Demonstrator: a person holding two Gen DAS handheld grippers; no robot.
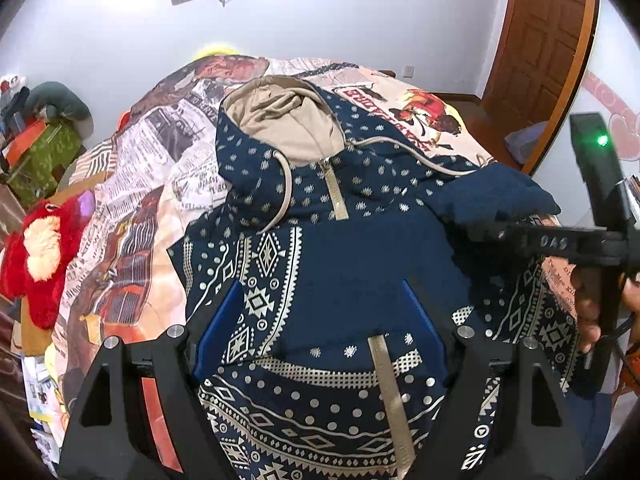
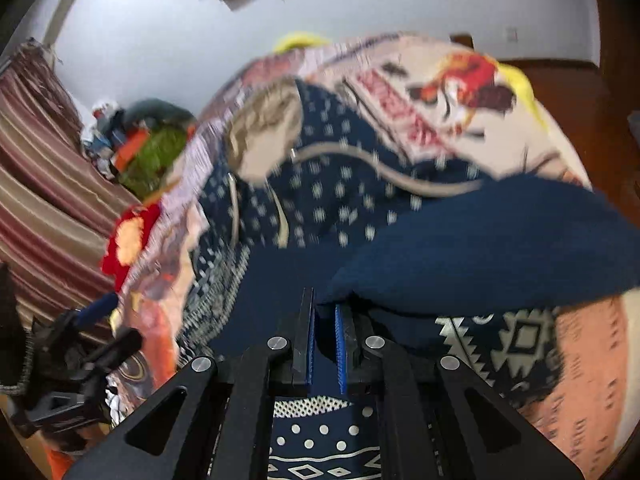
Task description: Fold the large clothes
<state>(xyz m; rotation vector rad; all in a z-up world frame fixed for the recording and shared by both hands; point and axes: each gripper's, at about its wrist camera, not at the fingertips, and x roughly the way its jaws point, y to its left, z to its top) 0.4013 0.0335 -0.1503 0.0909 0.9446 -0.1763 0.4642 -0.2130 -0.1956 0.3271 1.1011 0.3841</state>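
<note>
A navy hoodie (image 1: 340, 264) with beige patterns and a beige-lined hood (image 1: 288, 128) lies face up on the bed, its zip running toward me. My left gripper (image 1: 324, 320) hangs open above the hoodie's chest, with nothing between its blue pads (image 1: 222, 320). From the right, my right gripper (image 1: 464, 226) reaches in, shut on the hoodie's plain navy sleeve (image 1: 492, 196), which is lifted across the body. In the right wrist view, which is blurred, the sleeve (image 2: 480, 248) runs into the closed right gripper (image 2: 325, 304). The left gripper (image 2: 108, 326) shows at the lower left there.
A printed blanket (image 1: 152, 184) covers the bed. A red plush toy (image 1: 40, 252) and a green box (image 1: 44, 160) sit off the bed's left side. A wooden door (image 1: 548, 40) stands at the far right. A striped curtain (image 2: 40, 184) hangs on the left.
</note>
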